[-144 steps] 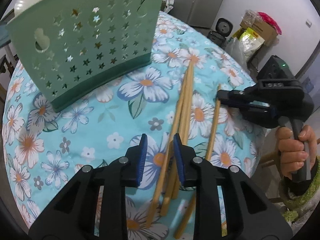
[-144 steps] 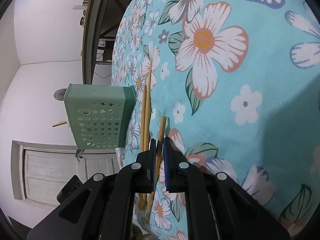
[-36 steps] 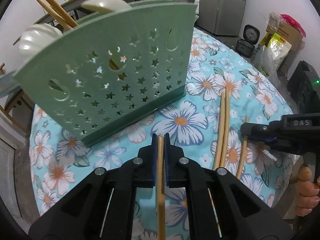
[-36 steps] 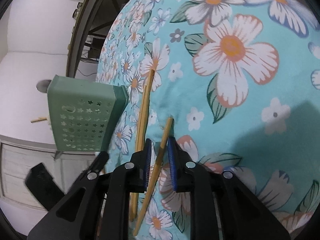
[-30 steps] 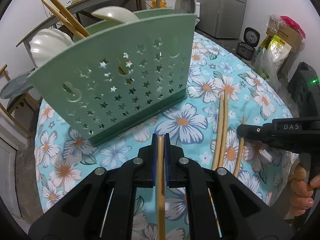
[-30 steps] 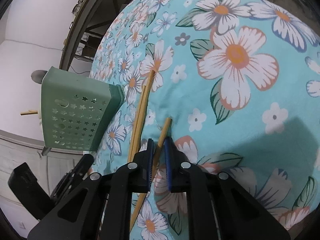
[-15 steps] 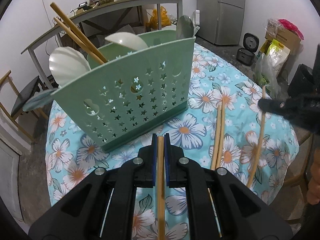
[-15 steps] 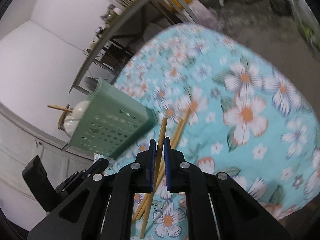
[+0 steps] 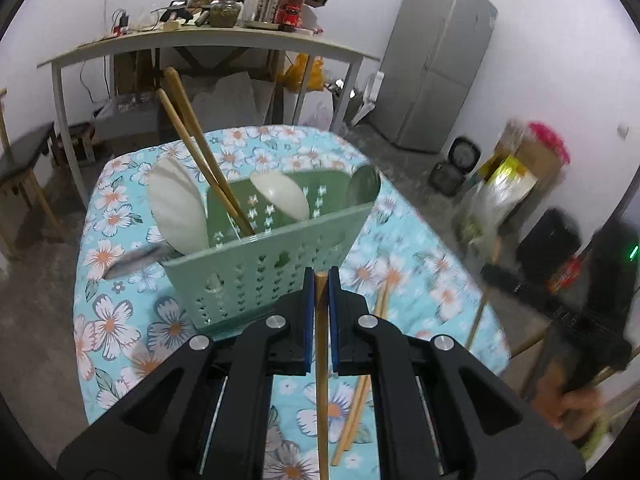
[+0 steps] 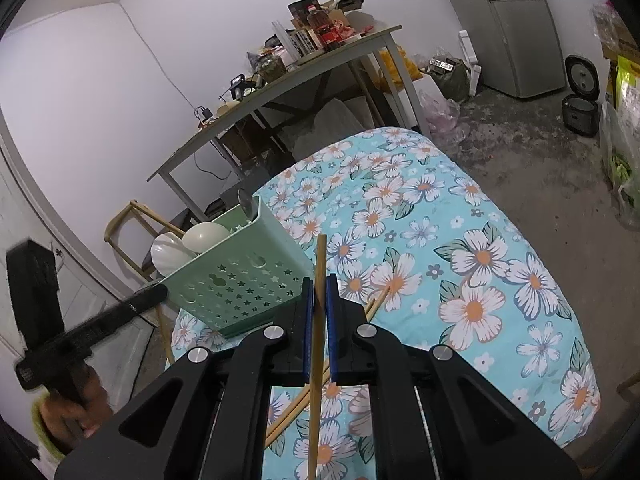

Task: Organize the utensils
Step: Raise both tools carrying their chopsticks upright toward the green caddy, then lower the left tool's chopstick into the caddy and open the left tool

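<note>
We hold a slim, round wooden chopstick (image 9: 321, 360) in the left gripper (image 9: 320, 280), its blue ribbed pads pressed flat against the stick on both sides; the stick's blunt tip just clears the fingertips, and its long axis runs along the fingers, straight down the middle of the left wrist view and out at the bottom edge. In the right gripper (image 10: 319, 288) we clamp a second chopstick (image 10: 316, 344) of the same pale bamboo look, the pads closed tight on it; this one sticks out further past the fingertips, pointing forward and up toward the far side of the table, its tail trailing back between the black plastic arms. Both sticks are off the cloth. Ahead of us stands the utensil holder (image 9: 264, 264), a mint-green plastic basket with a curved front wall pierced by small star-shaped holes. Inside it lean two more chopsticks (image 9: 200, 152), tilted up to the left, beside glossy white spoons (image 9: 178, 208) with broad rounded bowls. On the tablecloth (image 10: 480, 280), a smooth turquoise sheet printed with white and orange flowers, a pair of loose chopsticks (image 9: 360, 368) lies side by side to the right of the holder, their long axes running roughly from us toward it.
</note>
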Available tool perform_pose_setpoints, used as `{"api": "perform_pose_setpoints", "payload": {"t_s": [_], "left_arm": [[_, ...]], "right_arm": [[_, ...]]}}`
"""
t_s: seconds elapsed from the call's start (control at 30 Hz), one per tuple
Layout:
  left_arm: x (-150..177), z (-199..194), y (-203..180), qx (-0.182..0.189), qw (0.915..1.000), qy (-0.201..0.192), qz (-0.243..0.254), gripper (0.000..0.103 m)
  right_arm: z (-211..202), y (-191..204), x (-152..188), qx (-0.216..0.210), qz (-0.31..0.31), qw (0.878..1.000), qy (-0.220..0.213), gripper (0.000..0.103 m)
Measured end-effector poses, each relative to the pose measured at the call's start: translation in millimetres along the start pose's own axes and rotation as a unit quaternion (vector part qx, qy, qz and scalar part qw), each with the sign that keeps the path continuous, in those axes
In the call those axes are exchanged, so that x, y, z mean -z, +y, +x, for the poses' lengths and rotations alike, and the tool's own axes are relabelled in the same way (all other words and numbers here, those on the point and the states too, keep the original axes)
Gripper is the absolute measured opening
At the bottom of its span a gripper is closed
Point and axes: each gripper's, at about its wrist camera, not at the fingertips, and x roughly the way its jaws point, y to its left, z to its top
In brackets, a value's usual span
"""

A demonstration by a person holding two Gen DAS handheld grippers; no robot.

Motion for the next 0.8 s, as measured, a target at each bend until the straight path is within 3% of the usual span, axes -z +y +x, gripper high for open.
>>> {"api": "perform_pose_setpoints", "payload": {"t_s": [0.2,0.3,0.4,0.6,0.73,0.8], "left_arm": [[-27.7,-35.8,1.2,0.022,0.9981,-0.056,-0.010,0.006],[-47.7,-59.6,-5.1,0.033,0.9935,-0.108,-0.006,0.006],[-72.1,-79.1,-12.9,0.027,0.9854,-0.168,0.007,0.006],[-111.3,-97.6,-24.5,0.020,0.9601,-0.279,-0.001,0.006],[-125.7,-89.8,-29.9,-0.015,0.9473,-0.320,-0.002,0.006],[-132.6,-77.1,-29.8,-0.024,0.9450,-0.326,-0.005,0.006]], "right_arm": [[-2.2,1.9,-0.9,0.000,-0.003,1.000,-0.003,0.007],[-2.8,2.6,-1.0,0.001,-0.003,1.000,-0.004,0.007],[-1.9,2.1,-1.4,0.000,0.000,1.000,-0.002,0.007],[-0.5,-3.2,-2.1,-0.002,0.007,1.000,0.000,0.007],[0.8,-7.1,-3.1,-0.003,0.011,1.000,0.001,0.007],[1.7,-8.7,-3.1,-0.003,0.012,1.000,0.002,0.007]]}}
